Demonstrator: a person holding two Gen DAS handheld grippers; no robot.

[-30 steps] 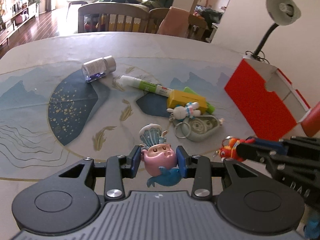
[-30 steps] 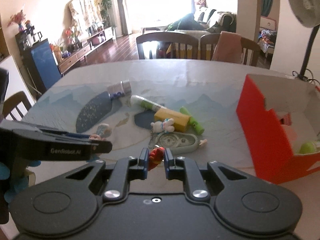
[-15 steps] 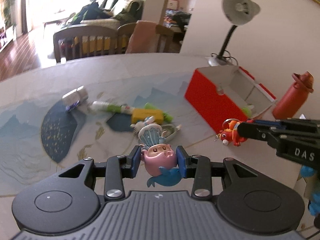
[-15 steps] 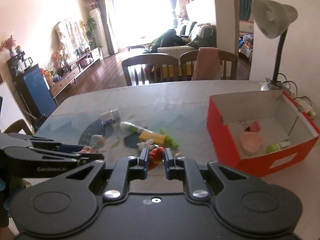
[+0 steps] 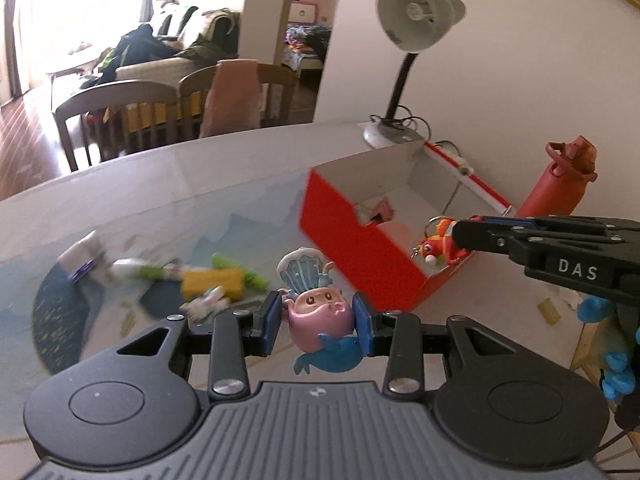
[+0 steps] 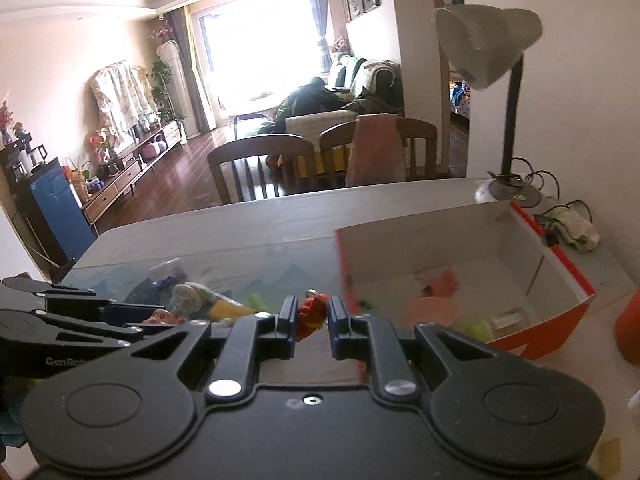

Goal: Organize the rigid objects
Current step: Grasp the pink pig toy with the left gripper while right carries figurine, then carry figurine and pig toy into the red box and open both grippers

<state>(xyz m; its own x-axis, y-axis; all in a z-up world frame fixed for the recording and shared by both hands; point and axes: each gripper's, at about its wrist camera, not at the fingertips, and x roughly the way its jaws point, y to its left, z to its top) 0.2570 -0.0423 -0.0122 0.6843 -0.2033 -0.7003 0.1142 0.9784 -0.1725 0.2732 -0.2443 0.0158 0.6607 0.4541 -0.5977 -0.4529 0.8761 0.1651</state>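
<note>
1. Both of my hands have lifted off the table and swung toward the red box (image 5: 360, 248) since the earlier frames, when the toys were still low over the printed mat; the box interior now shows in both views.
2. My left gripper (image 5: 316, 322) is partly closed, its blue pads pressing either side of the pink figurine (image 5: 320, 316), whose blue tail hangs below the grip.
3. My right gripper (image 6: 312, 322) is nearly shut, pinching the small orange keychain toy (image 6: 310, 314); from the left view that toy (image 5: 438, 242) hangs over the box's near corner, its ring dangling.
4. Other loose items, such as the yellow block (image 5: 214, 282) and the green-and-white tube (image 5: 152, 272), lie on the mat, well apart from the box.
5. To do this step well, I judge I should carry each toy past the red wall until it sits clearly over the open interior, lower it close to the floor, then release one hand at a time.
6. Dropping from high risks a bounce out or onto the pink items (image 6: 434, 306) already inside.
</note>
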